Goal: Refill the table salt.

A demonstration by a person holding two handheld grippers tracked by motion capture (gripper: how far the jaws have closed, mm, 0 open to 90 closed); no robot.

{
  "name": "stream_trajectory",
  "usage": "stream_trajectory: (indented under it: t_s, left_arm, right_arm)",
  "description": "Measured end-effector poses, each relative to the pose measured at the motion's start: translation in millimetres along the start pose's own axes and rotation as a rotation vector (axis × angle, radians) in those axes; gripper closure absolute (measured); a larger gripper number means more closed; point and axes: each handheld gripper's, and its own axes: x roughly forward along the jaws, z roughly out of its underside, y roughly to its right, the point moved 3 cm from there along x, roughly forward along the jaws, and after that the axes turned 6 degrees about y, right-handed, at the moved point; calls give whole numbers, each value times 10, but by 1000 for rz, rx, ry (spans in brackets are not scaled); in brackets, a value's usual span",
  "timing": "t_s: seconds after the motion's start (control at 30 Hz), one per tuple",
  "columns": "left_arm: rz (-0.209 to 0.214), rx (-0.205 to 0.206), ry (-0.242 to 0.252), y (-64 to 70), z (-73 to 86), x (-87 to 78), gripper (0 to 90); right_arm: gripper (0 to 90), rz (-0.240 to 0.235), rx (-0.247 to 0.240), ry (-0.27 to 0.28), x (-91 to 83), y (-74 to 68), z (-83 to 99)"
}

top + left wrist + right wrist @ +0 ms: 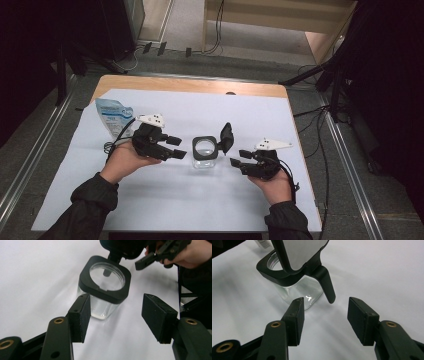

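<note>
While upright, jar (205, 154) opens upward.

The jar (205, 159) has clear, glossy walls that look like glass or hard plastic, catching bright glints. Its collar (105, 280) and flipped-up lid (226, 136) look like matt black plastic, smooth to the eye. The left gripper (175, 147) and right gripper (239, 157) are matt black, with dull, slightly grainy pads (86, 315) and small brass-coloured rivets. A smooth white paper-like sheet (250, 115) covers the wooden worktop (190, 85). The pouch (112, 116) looks glossy and crinkled.
</note>
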Motion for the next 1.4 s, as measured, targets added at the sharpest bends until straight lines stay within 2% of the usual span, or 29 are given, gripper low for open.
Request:
stream_trajectory:
  t_s: [0.33,0.43,0.47,0.5,0.53,0.63,0.73,0.77,0.83,1.03,1.23,1.4]
  left_arm:
    - [-40,-28,22,-61,107,-215,418]
    - [-70,-28,30,-82,160,-351,419]
    - [-70,-28,30,-82,160,-351,419]
    - [-82,-37,37,-101,192,-433,420]
    - [-82,-37,37,-101,192,-433,421]
    - [-118,-59,56,-144,250,-578,421]
    - [-132,-70,68,-166,273,-642,420]
    - [-150,-80,80,-187,297,-703,421]
    - [-155,-87,84,-200,310,-736,421]
    - [-213,-125,104,-284,420,-975,421]
    - [-260,-145,107,-341,504,-1136,421]
    - [-282,-156,117,-377,535,-1218,419]
  right_arm:
    - [490,-1,-19,-2,-8,30,-57]
    - [489,2,-22,-11,-27,40,-51]
    - [489,2,-20,-17,-37,38,-43]
    - [489,-1,-29,-18,-48,36,-32]
    - [489,-1,-32,-20,-60,33,-23]
    - [487,0,-36,-18,-90,47,-5]
    - [484,0,-36,-11,-91,66,-10]
    - [477,6,-31,-7,-74,85,-22]
    - [475,5,-32,-8,-66,90,-25]
    - [475,-11,-39,-25,35,68,-53]
    - [482,-23,-45,-27,98,58,-78]
    - [483,-21,-40,-22,110,77,-82]
